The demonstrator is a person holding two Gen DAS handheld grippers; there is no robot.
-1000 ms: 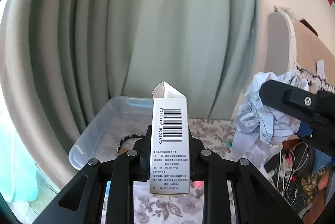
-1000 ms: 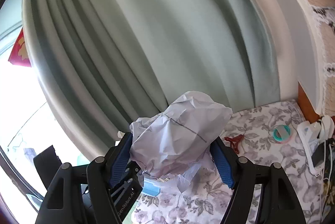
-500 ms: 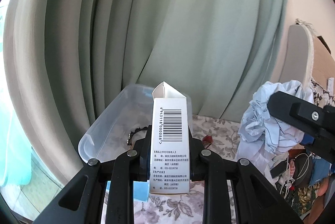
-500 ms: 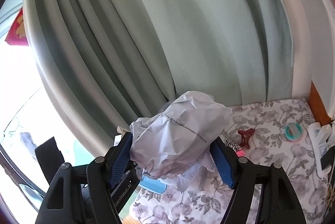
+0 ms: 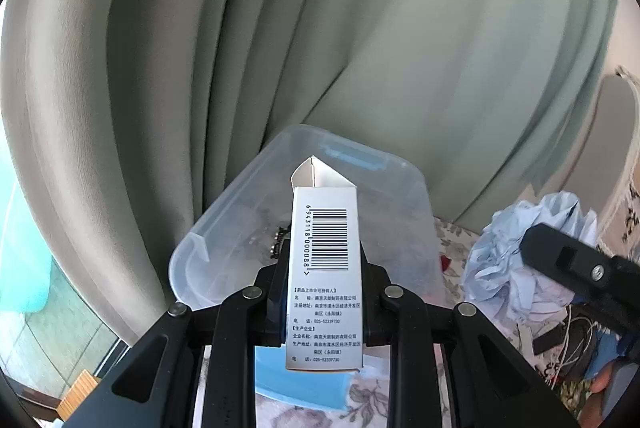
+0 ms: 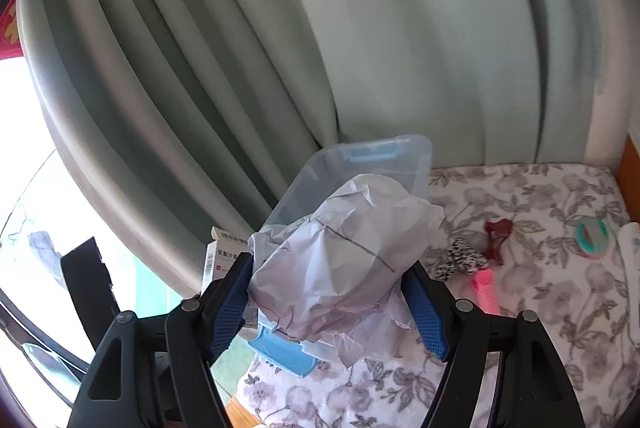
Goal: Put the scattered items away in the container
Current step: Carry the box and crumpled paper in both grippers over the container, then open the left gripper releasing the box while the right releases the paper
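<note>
left hand-held gripper [image 5: 324, 292] grasping medicine box [image 5: 325, 280] | right hand-held gripper [image 6: 330, 302] grasping crumpled paper [image 6: 340, 260] | container [image 5: 392, 212] ahead

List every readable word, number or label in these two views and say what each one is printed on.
"6943118000088", beside the barcode on the white medicine box held in the left gripper.
"025-52339730", twice, in the printed block lower on that box.
Chinese lines around those phone numbers: too small to quote safely.
Red and grey print on the same box in the right wrist view: blurred.
Crumpled paper in the right gripper: pen lines only, no text.

L tongs [image 5: 324, 292] clamped on load; R tongs [image 6: 330, 292] likewise, both raised.
</note>
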